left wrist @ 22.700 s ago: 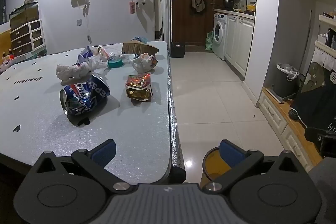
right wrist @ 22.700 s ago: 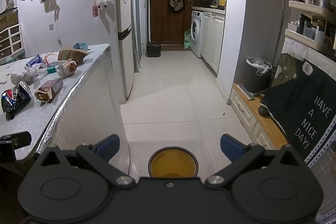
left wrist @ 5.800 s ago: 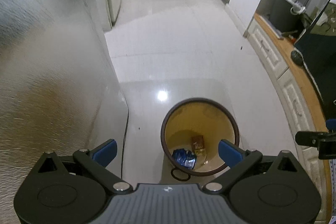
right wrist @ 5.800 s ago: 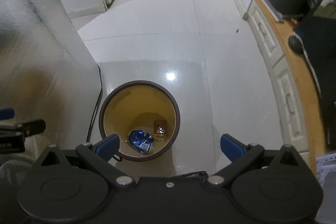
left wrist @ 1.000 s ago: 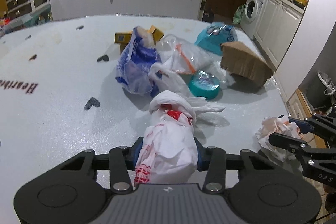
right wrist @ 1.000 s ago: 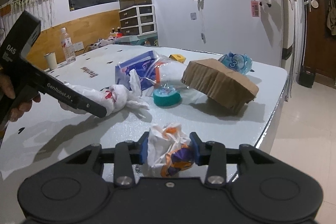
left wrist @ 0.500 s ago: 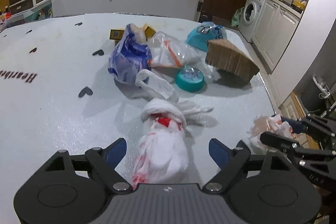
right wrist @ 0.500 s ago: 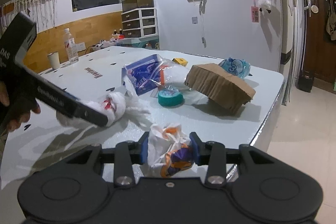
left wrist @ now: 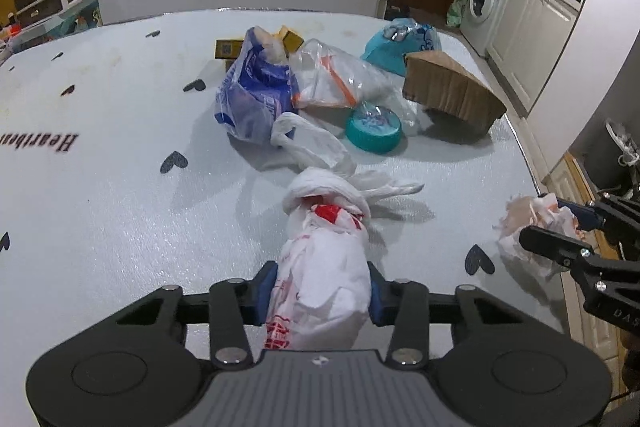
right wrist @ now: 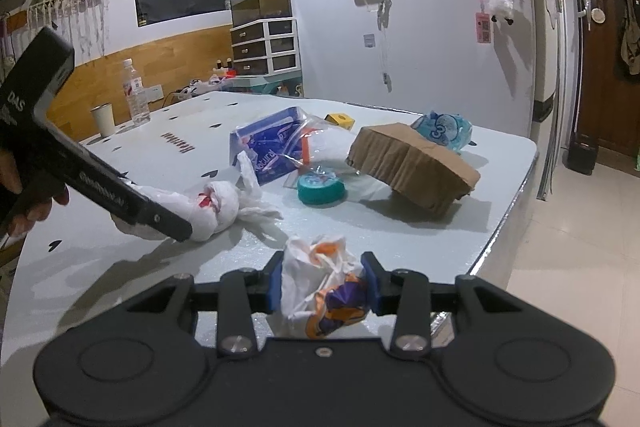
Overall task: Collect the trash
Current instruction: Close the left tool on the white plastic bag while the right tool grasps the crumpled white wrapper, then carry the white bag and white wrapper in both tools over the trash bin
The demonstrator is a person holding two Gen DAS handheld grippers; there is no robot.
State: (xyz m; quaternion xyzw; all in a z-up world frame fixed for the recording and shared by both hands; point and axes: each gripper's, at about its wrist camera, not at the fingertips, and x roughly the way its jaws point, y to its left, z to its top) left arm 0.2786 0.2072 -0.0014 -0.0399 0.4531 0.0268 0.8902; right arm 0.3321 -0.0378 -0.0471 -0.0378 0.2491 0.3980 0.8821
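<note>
1. White knotted plastic bag [left wrist: 320,283] with red print lies on the pale table [left wrist: 120,187], pinched between the blue pads of the left gripper [left wrist: 318,291].
2. Crumpled wrapper [right wrist: 324,287], white, orange and purple, sits near the table's edge, clamped by the right gripper [right wrist: 322,285].
3. Behind them lie a teal lid [left wrist: 374,129], a blue bag [left wrist: 256,95], a clear zip bag [left wrist: 336,75] and brown cardboard [left wrist: 452,95].
</note>
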